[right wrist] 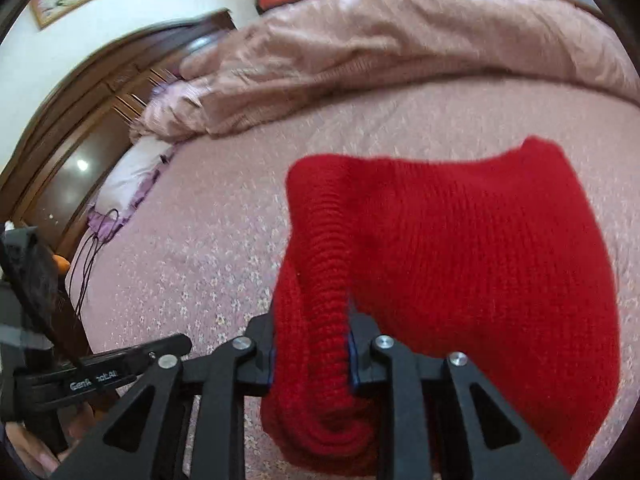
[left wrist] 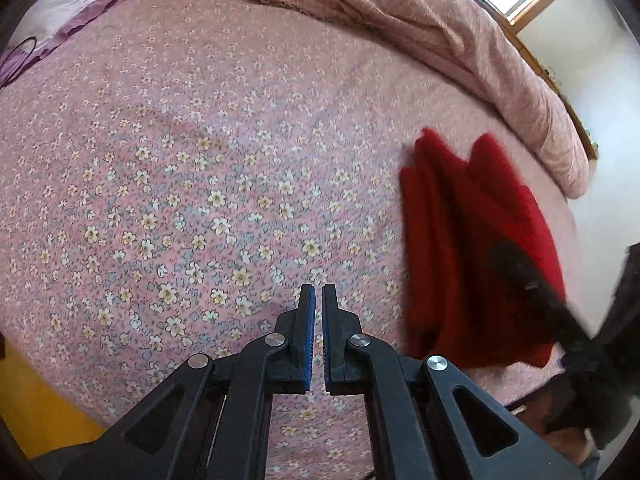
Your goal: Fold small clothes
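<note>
A red knitted garment (right wrist: 460, 248) lies folded on the pink flowered bed sheet (right wrist: 180, 260). My right gripper (right wrist: 310, 332) is shut on a thick bunched fold of it, and the knit fills the gap between the pads. In the left wrist view the same garment (left wrist: 472, 240) lies at the right, with the blurred right gripper (left wrist: 532, 280) over its near edge. My left gripper (left wrist: 318, 292) is shut with nothing between its blue pads. It hangs over bare sheet (left wrist: 180, 160), well left of the garment.
A pink quilt (right wrist: 380, 40) is heaped along the far side of the bed. A white and purple pillow (right wrist: 128, 176) lies by the dark wooden headboard (right wrist: 80, 100). The left gripper's body (right wrist: 100, 376) shows at the lower left of the right wrist view.
</note>
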`<state>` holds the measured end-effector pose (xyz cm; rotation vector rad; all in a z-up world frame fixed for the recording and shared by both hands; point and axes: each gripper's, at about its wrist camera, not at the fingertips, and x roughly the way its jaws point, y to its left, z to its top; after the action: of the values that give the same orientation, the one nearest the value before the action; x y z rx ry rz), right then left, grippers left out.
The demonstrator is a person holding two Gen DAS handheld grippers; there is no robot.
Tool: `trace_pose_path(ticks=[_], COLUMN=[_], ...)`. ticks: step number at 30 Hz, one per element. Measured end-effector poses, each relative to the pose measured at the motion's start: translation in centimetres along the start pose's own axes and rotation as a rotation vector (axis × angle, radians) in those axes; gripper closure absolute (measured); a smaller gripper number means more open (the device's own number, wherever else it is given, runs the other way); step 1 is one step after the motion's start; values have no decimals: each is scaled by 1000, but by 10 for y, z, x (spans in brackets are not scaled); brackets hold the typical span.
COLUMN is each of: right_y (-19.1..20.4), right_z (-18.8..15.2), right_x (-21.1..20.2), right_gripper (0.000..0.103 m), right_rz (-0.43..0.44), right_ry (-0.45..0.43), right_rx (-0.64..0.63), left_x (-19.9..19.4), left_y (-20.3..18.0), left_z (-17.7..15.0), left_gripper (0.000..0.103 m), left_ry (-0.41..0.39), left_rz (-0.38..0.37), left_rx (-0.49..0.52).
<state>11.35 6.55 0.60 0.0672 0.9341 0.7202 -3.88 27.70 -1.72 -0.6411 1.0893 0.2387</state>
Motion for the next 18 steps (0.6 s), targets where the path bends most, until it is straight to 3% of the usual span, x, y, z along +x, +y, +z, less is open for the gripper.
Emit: trace_pose_path(ticks=[2,4,6,9,11,14,16,18], right_y=[-2,-8,-19,-36,-58,-90,-110,-123], right_z=[3,8,11,6,-7,-42,-69,-89], right_x=[-22,-50,-83,-116,-133,-147,-145,-140], right_gripper=[44,27,23,22,20,20,20,20], right_rz=[68,148,163,116,29,-143,-230,-271], right_ry=[-64,-124,-187,-231,-251,-265,-268,-256], right_rx=[-11,9,22,-6,-37,-109,-136,-141], left_x=[0,0,-5,-14,-22,-26,-20,-8], left_y=[-4,-11,-16,-21,-24,-28,-31,-35], left_z=[-1,-2,-4,-10,-16,-15,-12,-2], left_gripper=[103,103,100,86,69,51,45,41], left_ry=[1,-3,-12,-28,-33,-8,32,72], left_rz=[0,-13,-57,-131,-200,-332,-464,-538], left_rx=[16,23,28,37,33,-4,-61,-99])
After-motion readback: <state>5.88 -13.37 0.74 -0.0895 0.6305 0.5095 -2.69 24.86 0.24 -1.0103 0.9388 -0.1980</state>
